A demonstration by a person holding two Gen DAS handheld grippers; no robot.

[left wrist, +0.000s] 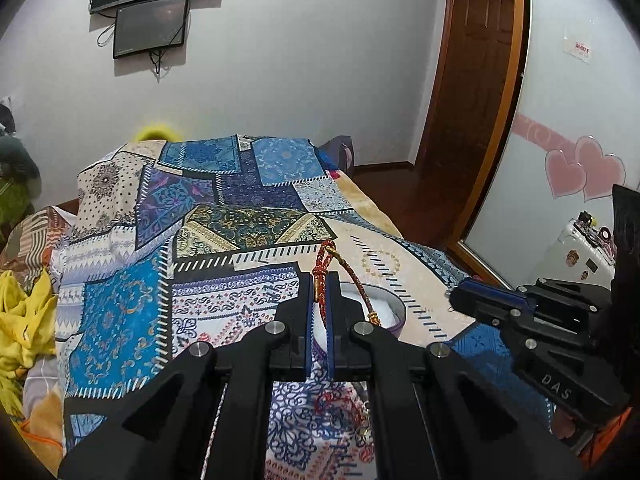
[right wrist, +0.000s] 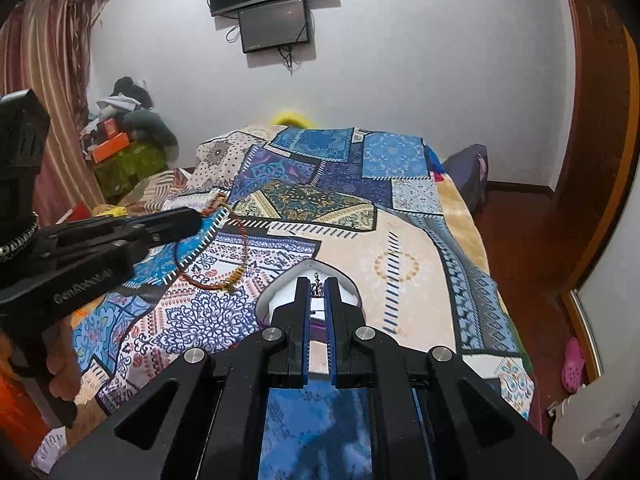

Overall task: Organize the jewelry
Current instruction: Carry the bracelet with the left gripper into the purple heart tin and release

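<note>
My left gripper is shut on a red cord bracelet with gold beads and holds it above the patchwork bedspread; the cord loops down over a round white-lined jewelry box. The left gripper also shows in the right wrist view, with the bracelet hanging below it. My right gripper is shut on a small silver piece of jewelry over the white box. The right gripper also shows in the left wrist view. A second red piece lies on the bedspread under my left gripper.
The bed carries a blue and cream patchwork cover. Yellow cloth lies at its left. A wooden door and a mirrored wardrobe stand at the right. Screens hang on the far wall. A clutter pile sits far left.
</note>
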